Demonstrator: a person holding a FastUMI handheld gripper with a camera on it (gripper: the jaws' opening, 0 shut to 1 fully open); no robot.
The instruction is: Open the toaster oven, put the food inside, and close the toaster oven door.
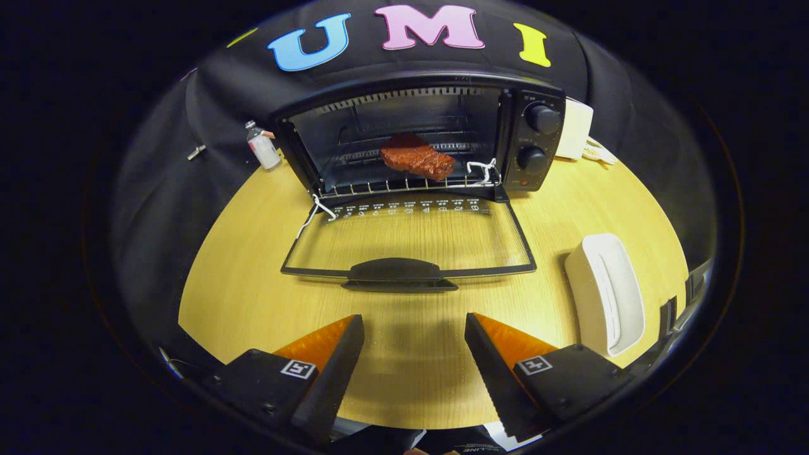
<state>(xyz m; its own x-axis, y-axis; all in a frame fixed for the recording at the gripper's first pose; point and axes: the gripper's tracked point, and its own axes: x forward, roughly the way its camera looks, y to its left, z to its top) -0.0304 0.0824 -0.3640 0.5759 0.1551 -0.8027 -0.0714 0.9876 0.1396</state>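
The gripper is hovering low over the wooden table, fingers spread wide and holding nothing. Just ahead, the toaster oven's glass door is lying fully open, its handle facing the fingers. The steak is sitting on the wire rack inside. Closing looks to be what is remaining: sliding under the handle at its centre and lifting evenly should be keeping the door from twisting.

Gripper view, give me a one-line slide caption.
Steak on the rack inside the toaster oven, door lying open, gripper jaws open ahead of its handle.
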